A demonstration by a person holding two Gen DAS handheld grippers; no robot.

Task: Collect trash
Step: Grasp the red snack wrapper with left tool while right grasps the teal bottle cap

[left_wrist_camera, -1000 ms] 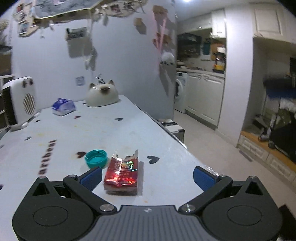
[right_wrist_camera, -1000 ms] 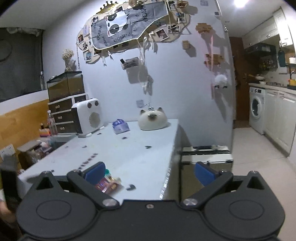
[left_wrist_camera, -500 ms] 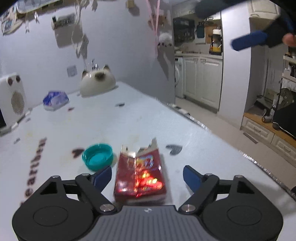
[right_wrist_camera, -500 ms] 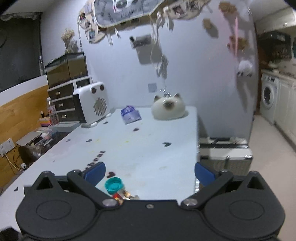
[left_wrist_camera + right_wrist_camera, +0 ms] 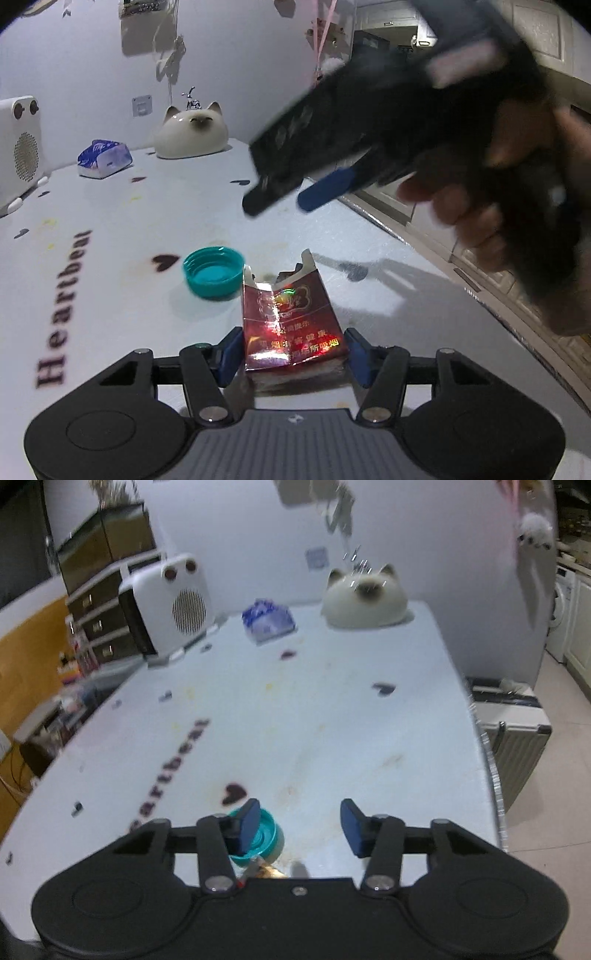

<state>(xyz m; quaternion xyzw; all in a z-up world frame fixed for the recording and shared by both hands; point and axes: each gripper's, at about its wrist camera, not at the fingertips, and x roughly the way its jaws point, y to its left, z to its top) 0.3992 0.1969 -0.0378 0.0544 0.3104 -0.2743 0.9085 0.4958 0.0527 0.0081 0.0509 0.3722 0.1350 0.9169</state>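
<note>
A torn red cigarette pack (image 5: 291,325) lies on the white table (image 5: 122,229). My left gripper (image 5: 291,354) has its blue fingers on both sides of the pack's near end, touching or nearly so. A teal bottle cap (image 5: 213,272) lies open side up just left of the pack. My right gripper (image 5: 299,827) is open above the table; the cap (image 5: 264,836) sits by its left finger. In the left wrist view the right gripper (image 5: 325,192) hovers above, held by a hand.
A cat-shaped white ornament (image 5: 190,131), a blue tissue pack (image 5: 104,158) and a white heater (image 5: 18,147) stand at the table's far end. The table's right edge (image 5: 487,760) drops to a floor with a silver case (image 5: 513,723).
My left gripper moved forward and its fingers closed in around the red pack. The right gripper swung over the table, lowered toward the cap and narrowed its opening.
</note>
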